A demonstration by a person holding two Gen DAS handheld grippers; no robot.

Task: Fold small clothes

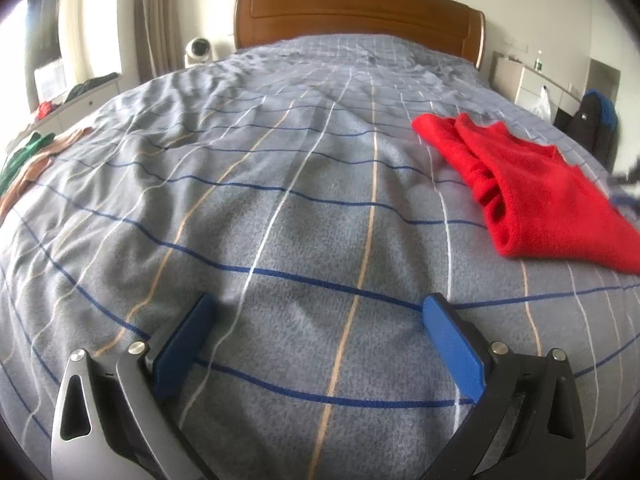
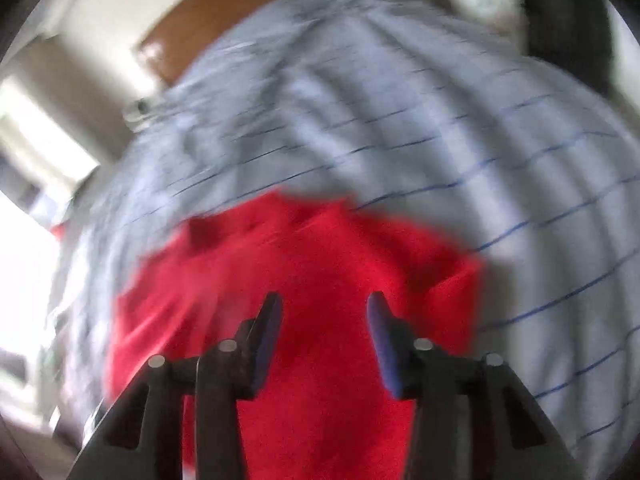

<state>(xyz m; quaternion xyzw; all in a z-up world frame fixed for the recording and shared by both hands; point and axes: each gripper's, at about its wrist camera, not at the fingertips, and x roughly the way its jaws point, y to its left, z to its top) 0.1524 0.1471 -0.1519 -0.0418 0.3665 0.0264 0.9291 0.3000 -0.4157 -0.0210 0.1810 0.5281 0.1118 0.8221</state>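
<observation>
— Red fleece-like knit is what the small garment [image 1: 532,184] seems to be made of; how is it expected to handle?

— It is judged to be light, soft and limp, with no stiffness to hold a shape. A fuzzy nap is seen in the left wrist view, so little slipping between the pads is expected. Nothing fragile is suggested, though stretching at the edges could be caused by a hard pull.

— Where is it lying?

— It is spread on the grey checked bed cover [image 1: 304,208], towards the right side of the bed, partly bunched, with a rolled fold along its near-left edge. From the right wrist it is seen directly under and ahead of the right tongs [image 2: 325,304], though that view is heavily blurred.

— And the tongs?

— The left tongs [image 1: 318,306] are held wide apart over bare cover, well away from the garment, with nothing between the pads. The right tongs are also parted, above the red cloth; nothing is seen pinched, but whether the cloth is touched cannot be told through the blur.

— Where should hold be taken?

— A corner or hem edge is judged best, with a single layer pinched rather than the bunched roll. The opposite corner would be taken by the left tongs, so the cloth can be drawn flat before folding.
</observation>
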